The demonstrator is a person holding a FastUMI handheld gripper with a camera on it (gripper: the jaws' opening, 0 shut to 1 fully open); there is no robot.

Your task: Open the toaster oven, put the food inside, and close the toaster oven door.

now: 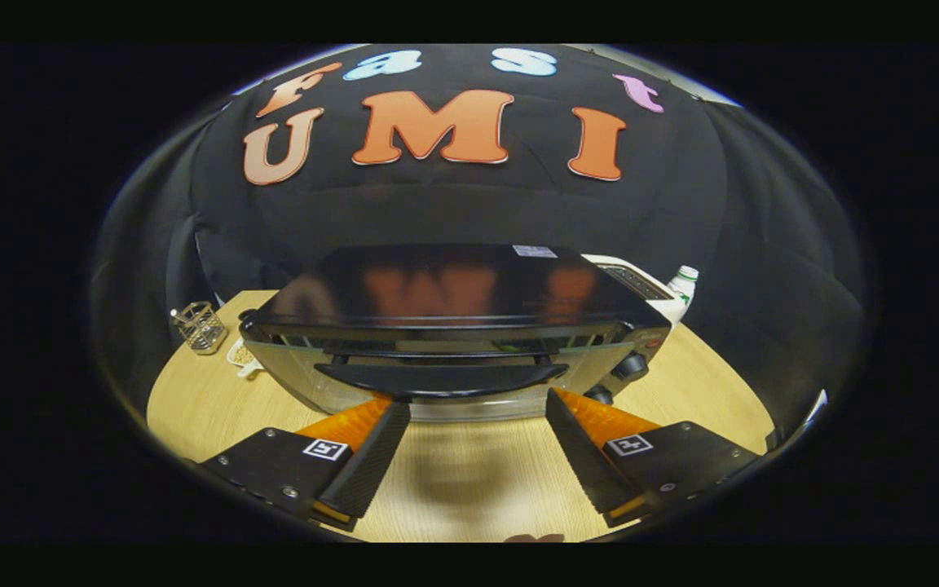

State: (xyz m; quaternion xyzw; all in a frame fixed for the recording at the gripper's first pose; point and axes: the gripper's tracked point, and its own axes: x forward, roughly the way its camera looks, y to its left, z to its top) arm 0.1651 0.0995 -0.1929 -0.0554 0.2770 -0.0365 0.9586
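Observation:
A black toaster oven [457,285] stands on the wooden table [469,481], just ahead of my fingers. Its glass door [437,383] leans slightly away from the top edge, leaving a narrow gap. The dark bar handle [441,379] runs across the door, right above and between my fingertips. My gripper [478,412] is open, with nothing between its black and orange fingers [376,448]. Knobs [628,367] sit on the oven's right side. A bit of food on a small white dish [243,356] peeks out at the oven's left corner.
A small wire basket [199,326] stands on the table left of the oven. Behind the oven's right corner are a white appliance [641,285] and a plastic bottle [684,285]. Bare wood lies under my fingers.

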